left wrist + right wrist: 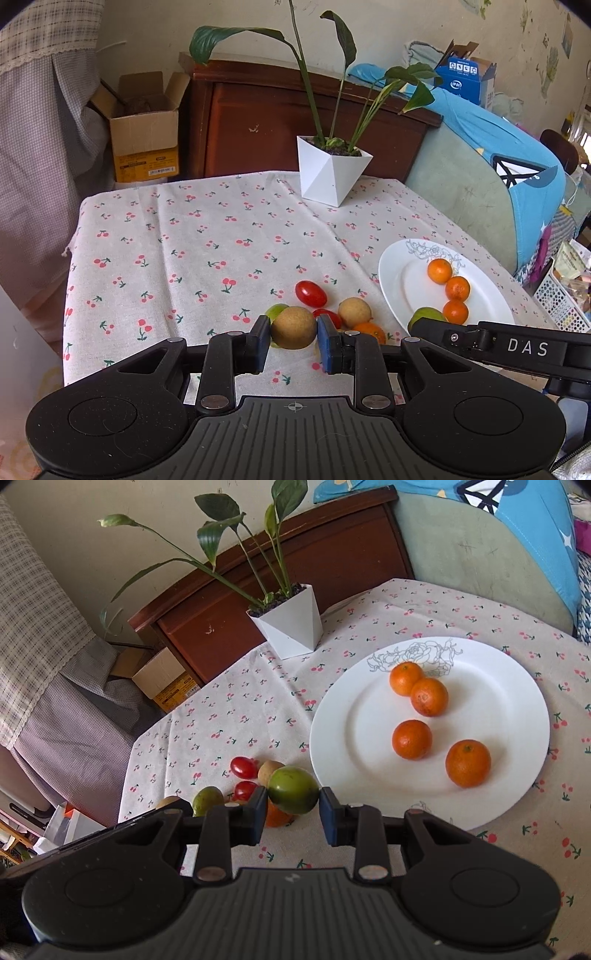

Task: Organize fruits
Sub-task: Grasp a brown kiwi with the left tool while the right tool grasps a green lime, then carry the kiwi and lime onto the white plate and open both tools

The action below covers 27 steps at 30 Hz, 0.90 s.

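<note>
My left gripper (293, 334) is shut on a brown longan (293, 328) just above the cherry-print tablecloth. Behind it lie a second longan (354, 312), two red cherry tomatoes (311, 293), a green fruit (276, 312) and an orange (370, 331). My right gripper (293, 805) is shut on a green fruit (293, 789) beside the white plate's near-left rim (332, 775). The plate holds several small oranges (412, 739). The right gripper also shows in the left wrist view, with its green fruit (424, 316) at the plate's edge.
A white angular pot (328, 171) with a leafy plant stands at the table's far edge. A wooden cabinet (266, 118), a cardboard box (144, 129) and a cushioned seat with blue cloth (491, 155) lie beyond the table.
</note>
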### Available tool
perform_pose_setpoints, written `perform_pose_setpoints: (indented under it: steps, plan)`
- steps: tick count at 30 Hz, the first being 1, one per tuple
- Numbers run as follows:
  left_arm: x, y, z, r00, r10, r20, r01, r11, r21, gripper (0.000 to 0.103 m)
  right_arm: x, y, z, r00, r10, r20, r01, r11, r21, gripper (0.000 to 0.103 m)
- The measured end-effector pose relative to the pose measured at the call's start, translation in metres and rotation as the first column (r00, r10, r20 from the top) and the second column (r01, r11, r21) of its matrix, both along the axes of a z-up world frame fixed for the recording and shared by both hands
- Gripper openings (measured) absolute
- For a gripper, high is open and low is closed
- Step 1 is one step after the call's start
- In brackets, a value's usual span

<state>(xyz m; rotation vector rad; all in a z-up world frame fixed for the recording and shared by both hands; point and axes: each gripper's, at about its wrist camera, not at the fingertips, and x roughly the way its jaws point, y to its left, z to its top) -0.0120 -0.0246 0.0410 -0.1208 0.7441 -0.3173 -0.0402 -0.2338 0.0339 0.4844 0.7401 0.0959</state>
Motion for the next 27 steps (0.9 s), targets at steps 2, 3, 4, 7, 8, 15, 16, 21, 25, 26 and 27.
perform_pose_setpoints:
  steps: [2,3,4,7,8,15,16,21,25,26,27]
  plan:
    - [0.0,-0.005,0.004,1.0,-0.014,0.011,0.014,1.0,-0.014,0.025,0.0,-0.007,0.007,1.0,-0.021,0.019,0.021,1.0,0.004,0.031]
    - [-0.001,-0.008,0.006,1.0,-0.022,0.015,0.023,0.999,-0.023,0.025,0.0,-0.01,0.01,0.999,-0.032,0.025,0.032,0.999,0.004,0.031]
    - [-0.001,-0.011,0.007,0.999,-0.031,0.017,0.032,0.999,-0.035,0.025,0.0,-0.015,0.012,0.998,-0.049,0.031,0.049,0.999,0.005,0.031]
    - [0.0,-0.022,0.011,0.998,-0.053,0.024,0.055,0.997,-0.06,0.025,-0.002,-0.03,0.017,0.994,-0.096,0.043,0.096,0.995,0.01,0.031]
    - [0.0,-0.026,0.011,0.998,-0.058,0.028,0.06,0.996,-0.062,0.025,-0.002,-0.034,0.018,0.993,-0.111,0.045,0.111,0.994,0.011,0.031]
    - [0.007,-0.054,0.01,0.996,-0.086,0.028,0.088,0.992,-0.093,0.025,-0.008,-0.062,0.021,0.978,-0.205,0.048,0.205,0.979,0.011,0.031]
    - [0.008,-0.059,0.009,0.996,-0.091,0.026,0.093,0.991,-0.096,0.025,-0.008,-0.065,0.021,0.975,-0.215,0.045,0.215,0.977,0.013,0.031]
    - [0.013,-0.077,0.001,0.994,-0.112,0.013,0.113,0.988,-0.103,0.025,-0.009,-0.077,0.016,0.967,-0.252,0.029,0.251,0.968,0.01,0.031]
    - [0.015,-0.091,-0.005,0.991,-0.133,0.005,0.133,0.986,-0.103,0.025,-0.009,-0.086,0.011,0.958,-0.288,0.006,0.288,0.958,0.014,0.031]
    - [0.016,-0.095,-0.007,0.99,-0.138,0.002,0.137,0.985,-0.101,0.025,-0.009,-0.088,0.009,0.955,-0.297,-0.002,0.297,0.955,0.015,0.031]
    - [0.016,-0.098,-0.008,0.99,-0.142,-0.002,0.141,0.985,-0.101,0.025,-0.009,-0.089,0.008,0.953,-0.302,-0.007,0.302,0.953,0.015,0.031]
